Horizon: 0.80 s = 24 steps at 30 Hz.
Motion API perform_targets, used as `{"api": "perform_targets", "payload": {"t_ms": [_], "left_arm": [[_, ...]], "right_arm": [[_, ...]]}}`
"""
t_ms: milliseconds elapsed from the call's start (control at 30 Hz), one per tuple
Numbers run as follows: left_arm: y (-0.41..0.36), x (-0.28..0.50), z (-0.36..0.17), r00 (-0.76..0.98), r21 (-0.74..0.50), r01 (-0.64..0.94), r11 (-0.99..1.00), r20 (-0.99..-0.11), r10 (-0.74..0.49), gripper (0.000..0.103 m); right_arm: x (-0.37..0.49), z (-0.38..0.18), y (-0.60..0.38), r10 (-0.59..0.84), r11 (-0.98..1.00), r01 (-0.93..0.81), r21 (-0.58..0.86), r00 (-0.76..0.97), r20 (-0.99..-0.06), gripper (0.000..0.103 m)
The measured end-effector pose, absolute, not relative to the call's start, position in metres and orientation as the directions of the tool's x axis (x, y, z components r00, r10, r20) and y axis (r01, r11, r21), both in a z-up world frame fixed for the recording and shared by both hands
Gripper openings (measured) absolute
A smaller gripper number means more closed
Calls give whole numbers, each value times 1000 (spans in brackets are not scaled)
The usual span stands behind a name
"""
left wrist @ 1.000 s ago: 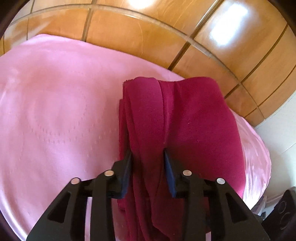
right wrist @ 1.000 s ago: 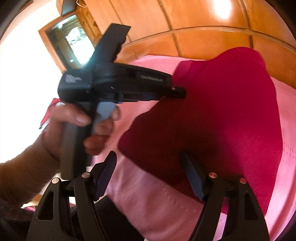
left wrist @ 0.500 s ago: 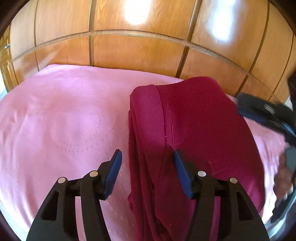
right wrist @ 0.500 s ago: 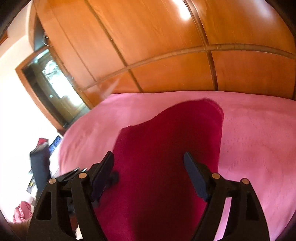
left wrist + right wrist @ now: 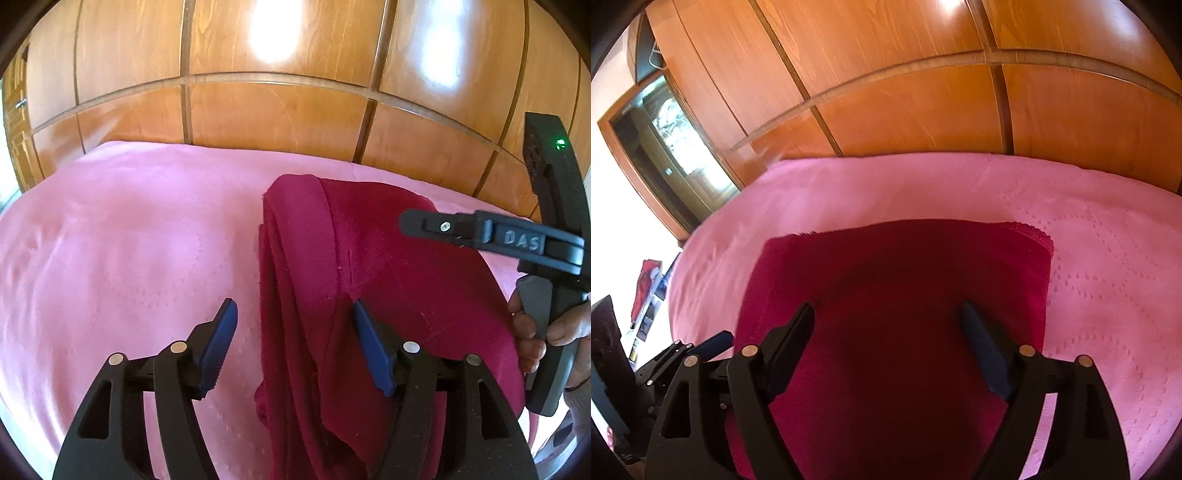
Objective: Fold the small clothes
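Two tongs let go of the red cloth.
Left tongs (image 5: 293, 332) and right tongs (image 5: 888, 332) are opening, pressing nothing. Cloth (image 5: 388, 280) lies folded near the bed's (image 5: 129, 240) right edge. Next: another fold, maybe.

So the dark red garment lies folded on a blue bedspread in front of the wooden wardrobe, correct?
Not quite: the bedspread is pink, not blue, as the left wrist view shows. The dark red garment does lie folded on it in front of the wooden wardrobe.
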<state>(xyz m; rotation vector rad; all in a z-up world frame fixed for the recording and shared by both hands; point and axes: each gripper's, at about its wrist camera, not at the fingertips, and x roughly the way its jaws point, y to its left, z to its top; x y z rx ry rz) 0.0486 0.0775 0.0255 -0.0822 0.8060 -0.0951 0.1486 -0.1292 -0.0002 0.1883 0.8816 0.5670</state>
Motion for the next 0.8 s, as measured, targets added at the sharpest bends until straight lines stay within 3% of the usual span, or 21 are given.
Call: {"api": "perform_targets", "payload": {"t_ms": [233,567,800], "left_arm": [[81,42,28,693,-115,50,992,-711,-118,67],[84,39,26,684,-140,45,989,-717,-133,67],[98,42,15,649,-258,41,965,-728,-222,70]], "right_arm": [[133,14,-137,561,828,-380,413,541,-626,93],[114,1,-163,544,837,-301,457,540,-642,95],[97,-27,-177,602,796,-281,536,459,-654,96]]}}
